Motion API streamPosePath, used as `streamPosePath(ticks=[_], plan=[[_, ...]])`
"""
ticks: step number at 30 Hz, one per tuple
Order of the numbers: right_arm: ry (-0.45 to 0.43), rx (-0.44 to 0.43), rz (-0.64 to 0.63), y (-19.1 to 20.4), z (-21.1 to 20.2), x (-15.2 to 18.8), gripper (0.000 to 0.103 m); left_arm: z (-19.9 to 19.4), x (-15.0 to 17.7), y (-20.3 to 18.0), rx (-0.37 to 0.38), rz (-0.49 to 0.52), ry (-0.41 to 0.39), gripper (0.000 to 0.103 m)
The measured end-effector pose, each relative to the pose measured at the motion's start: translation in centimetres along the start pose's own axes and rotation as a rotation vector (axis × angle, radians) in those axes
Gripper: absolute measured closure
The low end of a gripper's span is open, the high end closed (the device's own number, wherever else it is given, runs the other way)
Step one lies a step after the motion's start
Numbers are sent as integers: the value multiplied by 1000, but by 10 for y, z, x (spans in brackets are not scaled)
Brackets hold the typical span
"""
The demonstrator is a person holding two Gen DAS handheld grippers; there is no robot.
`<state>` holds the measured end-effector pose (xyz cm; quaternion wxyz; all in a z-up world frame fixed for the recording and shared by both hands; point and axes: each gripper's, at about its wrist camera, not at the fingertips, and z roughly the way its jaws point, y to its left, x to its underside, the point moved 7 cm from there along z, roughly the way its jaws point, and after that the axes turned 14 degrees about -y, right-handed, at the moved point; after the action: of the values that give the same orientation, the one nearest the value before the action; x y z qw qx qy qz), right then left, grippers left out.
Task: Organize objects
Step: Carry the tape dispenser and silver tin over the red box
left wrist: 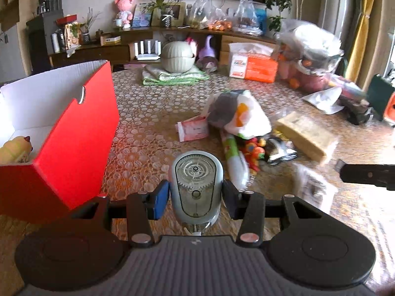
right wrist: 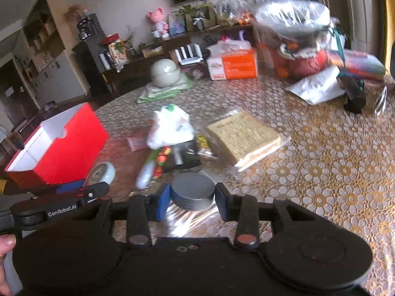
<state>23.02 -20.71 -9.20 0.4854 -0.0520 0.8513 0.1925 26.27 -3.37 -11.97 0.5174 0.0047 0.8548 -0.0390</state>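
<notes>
Left tool [left wrist: 196, 197] clamped on one grey oval gadget [left wrist: 196, 187] with clear gear face, pads pressing both sides, held above the tabletop [left wrist: 148, 113]. Right tool [right wrist: 192, 197] closed on one dark round disc [right wrist: 193, 194], also clear of the surface.

To the left tool's left, close by: one red box [left wrist: 74, 143], open top, white inside, with one yellowish toy [left wrist: 14, 148] in its near corner. Box wall stands just beside the left finger.

Ahead of both tools, a loose heap: one white plastic bag [left wrist: 244, 116], one pink card [left wrist: 193, 129], one white-green tube [left wrist: 234, 157], colourful small bits, foil wrapper. One bagged beige block [right wrist: 243, 138] ahead-right of the right tool.

Far edge crowded: orange tissue box [left wrist: 254, 65], round pale pot [left wrist: 176, 56] on green cloth, bagged fruit.

Open patterned surface right of the right tool; a free strip between box and heap.
</notes>
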Motion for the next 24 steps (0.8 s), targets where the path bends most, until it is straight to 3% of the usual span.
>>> streamPosePath(ticks=[11,24], plan=[[-54,-108,-145,79,-38,-22,65,-68,-22,9,50,-45,-35,57],[-69,-231,-268,174,-38,-35,65,-126,-54,70,32,-80,-85,57]])
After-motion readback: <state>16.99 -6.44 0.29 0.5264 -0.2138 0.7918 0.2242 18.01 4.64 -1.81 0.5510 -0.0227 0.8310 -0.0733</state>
